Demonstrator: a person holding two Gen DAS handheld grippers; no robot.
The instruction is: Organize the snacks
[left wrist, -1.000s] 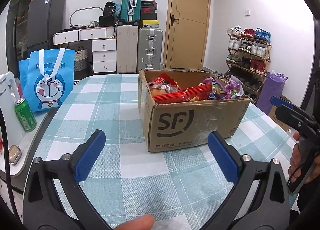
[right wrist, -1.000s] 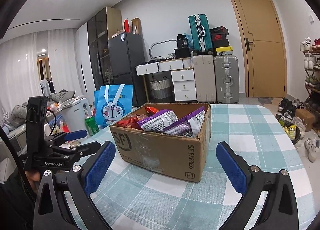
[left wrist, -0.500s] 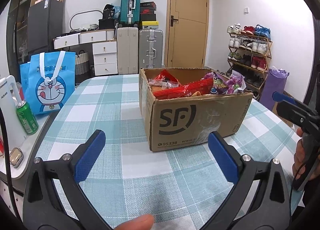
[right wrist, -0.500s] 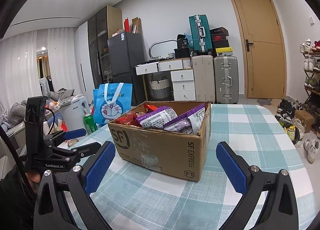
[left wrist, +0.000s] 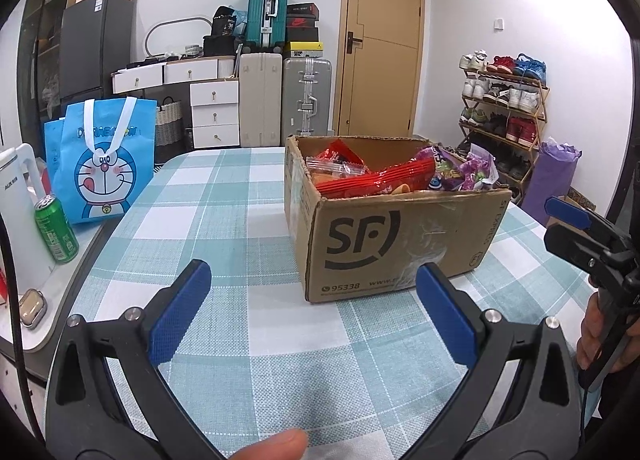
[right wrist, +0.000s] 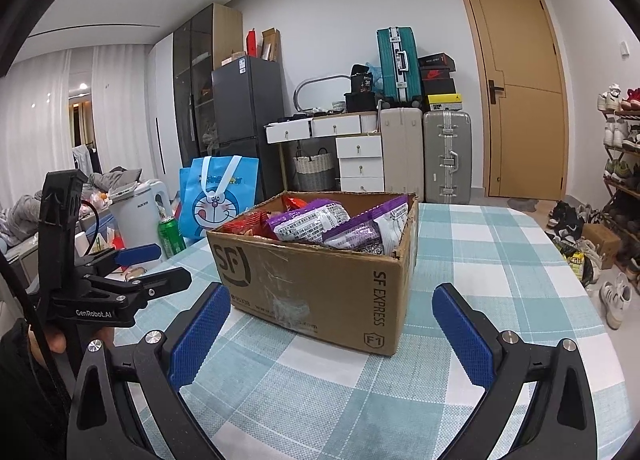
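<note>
A brown SF Express cardboard box [left wrist: 400, 244] [right wrist: 320, 284] stands open on the checked table. Inside lie red snack packets [left wrist: 380, 182] on the left and purple snack bags [left wrist: 464, 172] [right wrist: 316, 222] on the right. My left gripper [left wrist: 312, 308] is open, low over the table just short of the box's near-left corner, with nothing between its blue pads. My right gripper [right wrist: 332, 336] is open too, empty, facing the box's other near corner. Each gripper shows at the edge of the other's view, the right gripper [left wrist: 584, 232] and the left gripper [right wrist: 132, 260].
A blue cartoon tote bag [left wrist: 104, 164] and a green can [left wrist: 56, 230] stand on a side counter left of the table [left wrist: 224, 228], beside a white appliance [left wrist: 16, 196]. Suitcases, drawers and a door line the back wall. A shoe rack [left wrist: 504, 116] stands at right.
Both grippers have dropped slightly and edged closer to the box, which now looks larger in both views. Both stay open and empty.
</note>
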